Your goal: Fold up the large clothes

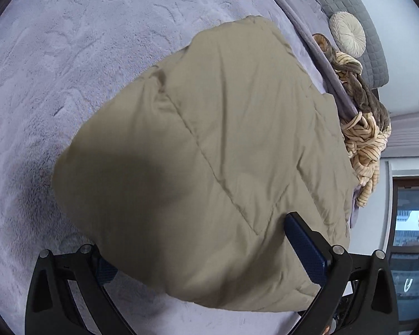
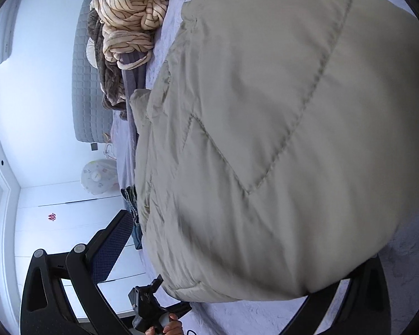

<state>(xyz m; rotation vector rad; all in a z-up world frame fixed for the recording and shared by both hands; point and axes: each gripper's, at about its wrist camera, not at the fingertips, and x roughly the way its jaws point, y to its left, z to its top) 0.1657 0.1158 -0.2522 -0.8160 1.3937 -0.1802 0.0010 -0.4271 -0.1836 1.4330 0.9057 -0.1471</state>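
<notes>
A beige quilted puffy jacket (image 1: 209, 145) lies folded in a thick bundle on the lavender fleece bed cover (image 1: 69, 55). My left gripper (image 1: 206, 251) is open, its fingers spread wide around the jacket's near edge; the blue pad of the right finger (image 1: 304, 248) rests against the fabric and the left finger is partly covered. In the right wrist view the jacket (image 2: 279, 139) fills most of the frame. My right gripper (image 2: 237, 251) is open too: its left finger (image 2: 111, 240) stands beside the bundle and its right finger is hidden under it. The left gripper's body (image 2: 150, 304) and a hand (image 2: 170, 326) show low down.
A heap of striped cream and brown blankets (image 1: 363, 134) lies at the bed's head, by a round cushion (image 1: 347, 33) and a grey quilted headboard (image 2: 89, 83). A white bag (image 2: 97, 176) sits by the wall. White cabinet fronts (image 2: 69, 223) run beside the bed.
</notes>
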